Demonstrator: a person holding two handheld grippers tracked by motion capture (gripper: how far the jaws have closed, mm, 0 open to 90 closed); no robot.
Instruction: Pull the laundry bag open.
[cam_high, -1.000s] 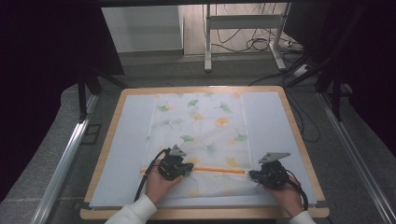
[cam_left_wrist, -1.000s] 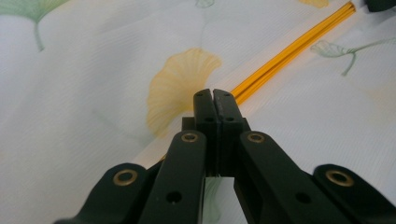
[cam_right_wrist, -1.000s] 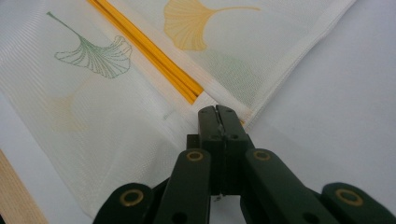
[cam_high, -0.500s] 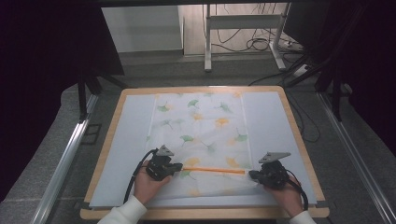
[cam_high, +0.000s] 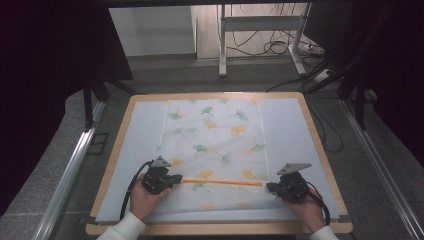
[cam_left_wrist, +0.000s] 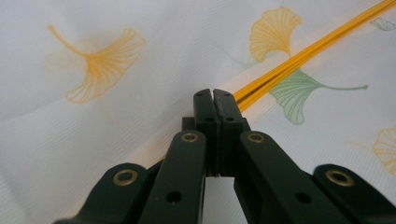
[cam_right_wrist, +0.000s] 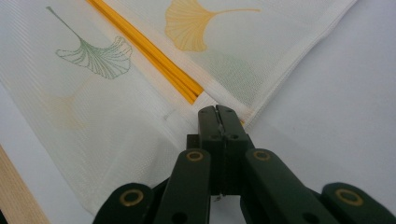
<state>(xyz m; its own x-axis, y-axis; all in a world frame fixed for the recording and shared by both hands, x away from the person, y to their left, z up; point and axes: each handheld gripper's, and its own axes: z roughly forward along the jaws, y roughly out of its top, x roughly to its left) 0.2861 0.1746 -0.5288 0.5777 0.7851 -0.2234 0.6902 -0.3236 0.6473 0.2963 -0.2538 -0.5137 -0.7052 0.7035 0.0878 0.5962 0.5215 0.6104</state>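
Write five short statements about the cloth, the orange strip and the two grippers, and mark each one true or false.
1. The cloth is white with a ginkgo leaf print. True.
2. The orange strip runs across the cloth between the two grippers. True.
3. The left gripper has its jaws wide open. False: in the left gripper view the jaws are pressed together.
4. The cloth hangs over the far edge of the table. False: it lies flat on the white surface, inside the wooden rim.
5. The right gripper has its jaws shut at the end of the orange strip, at the cloth's hem. True.
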